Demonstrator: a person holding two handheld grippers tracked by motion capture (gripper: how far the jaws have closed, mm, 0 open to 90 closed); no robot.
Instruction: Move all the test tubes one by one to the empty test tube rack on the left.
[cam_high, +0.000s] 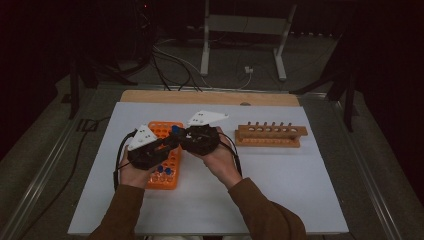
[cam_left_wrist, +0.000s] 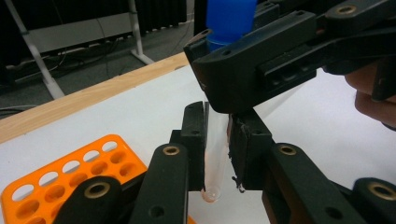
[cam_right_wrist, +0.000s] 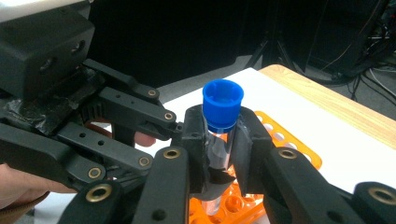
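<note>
Both tongs are gripping one tube (cam_left_wrist: 215, 154) in mid-air above the orange rack (cam_high: 165, 150), at about 9 o'clock from the wooden rack (cam_high: 270, 135) on the table (cam_high: 280, 190): this is looking like a hand-over or a cap twist, I'd say. The left tongs (cam_left_wrist: 217, 149) are clamping the clear lower body, nearly closed, while the right tongs (cam_right_wrist: 219, 144) are pinching just under the blue cap (cam_right_wrist: 222, 103). Next, one pair needs to be holding firm while the other is letting go or turning.

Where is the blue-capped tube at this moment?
The blue-capped tube is held between both grippers above the orange rack, left of centre in the high view: right gripper just under the cap, left gripper lower down.
</note>
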